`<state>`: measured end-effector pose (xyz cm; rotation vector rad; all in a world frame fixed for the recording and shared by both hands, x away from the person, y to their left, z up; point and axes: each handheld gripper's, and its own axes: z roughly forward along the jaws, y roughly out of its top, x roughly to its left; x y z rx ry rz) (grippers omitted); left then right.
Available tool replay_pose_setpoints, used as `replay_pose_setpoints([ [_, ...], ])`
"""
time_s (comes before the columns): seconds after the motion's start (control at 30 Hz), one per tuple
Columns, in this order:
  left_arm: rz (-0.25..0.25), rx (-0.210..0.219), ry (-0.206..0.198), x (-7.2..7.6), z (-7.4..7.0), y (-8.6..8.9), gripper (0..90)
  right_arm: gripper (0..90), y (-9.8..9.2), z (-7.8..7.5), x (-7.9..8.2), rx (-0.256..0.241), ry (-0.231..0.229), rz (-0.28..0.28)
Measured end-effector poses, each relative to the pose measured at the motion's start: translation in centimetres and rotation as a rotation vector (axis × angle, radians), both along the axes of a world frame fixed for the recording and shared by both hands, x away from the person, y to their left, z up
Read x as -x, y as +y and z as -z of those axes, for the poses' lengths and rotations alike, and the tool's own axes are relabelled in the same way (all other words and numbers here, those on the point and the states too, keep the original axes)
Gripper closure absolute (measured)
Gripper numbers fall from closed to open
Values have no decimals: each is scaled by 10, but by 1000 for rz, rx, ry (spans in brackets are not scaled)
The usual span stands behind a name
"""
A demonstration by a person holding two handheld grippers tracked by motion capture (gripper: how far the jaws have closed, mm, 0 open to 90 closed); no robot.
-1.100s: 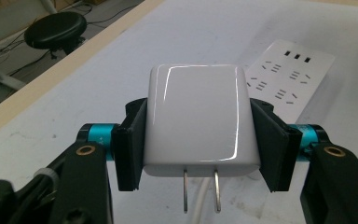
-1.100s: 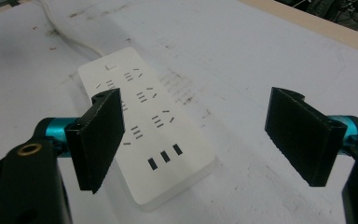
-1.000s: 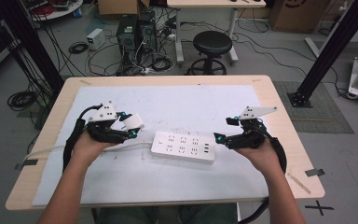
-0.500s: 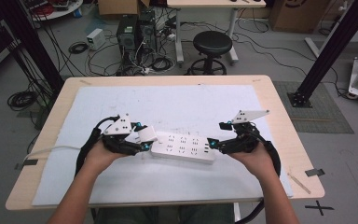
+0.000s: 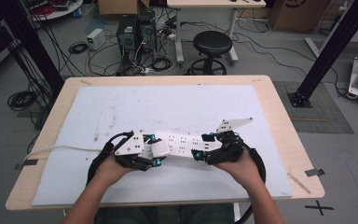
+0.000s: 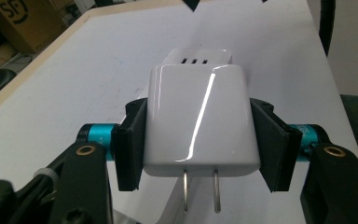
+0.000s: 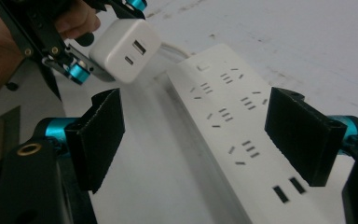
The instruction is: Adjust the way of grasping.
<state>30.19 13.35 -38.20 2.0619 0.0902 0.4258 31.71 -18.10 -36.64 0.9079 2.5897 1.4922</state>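
We look down on a wooden counter (image 5: 279, 107) covered by a white mat (image 5: 191, 107), with both of our hands near its front edge. The left gripper (image 5: 154, 154) is clenched on a glossy white charger block (image 6: 198, 119); in the left gripper view its two black pads (image 6: 130, 149) press flat against the block's opposite sides, and two metal prongs (image 6: 200, 189) stick out of the block's near face toward the camera. From the right gripper view the same block shows its far face, which carries one larger port and one small one (we cannot read any markings on it).

A long white power strip (image 5: 182, 143) lies flat on the mat between the two hands, running left to right in the high view. The charger block sits at the strip's left end; whether it touches the strip we cannot tell.

The right gripper (image 5: 204, 148) is released: in the right gripper view its black pads (image 7: 98, 135) stand wide apart on either side of the strip's near end, clear of it, with rows of socket slots and two dark rectangular ports visible between them. A pale cable (image 5: 60, 149) runs off the mat's left side.

Beyond the counter, a black stool (image 5: 212, 49) and tangled cables (image 5: 74, 46) lie on the grey floor.
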Motion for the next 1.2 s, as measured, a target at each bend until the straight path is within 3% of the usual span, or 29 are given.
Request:
replay_pose_setpoints([
  [0.03,0,0,0,0,0,0,425,204,3,1,1,-11,12,-7],
  [0.07,21,8,-73,11,1,-10,425,204,11,3,3,-42,30,-31],
  [0.2,33,12,-92,15,2,-14,425,204,14,4,4,-48,36,-39],
  [0.4,48,-5,-152,25,6,-27,425,204,28,14,7,-132,110,-82],
  [0.73,42,3,-187,27,6,-31,425,226,36,23,3,-192,166,-102],
  [1.03,28,3,-236,31,4,-32,425,352,42,28,0,-263,216,-127],
  [1.2,32,3,-243,30,4,-34,425,408,44,30,-1,-266,242,-146],
])
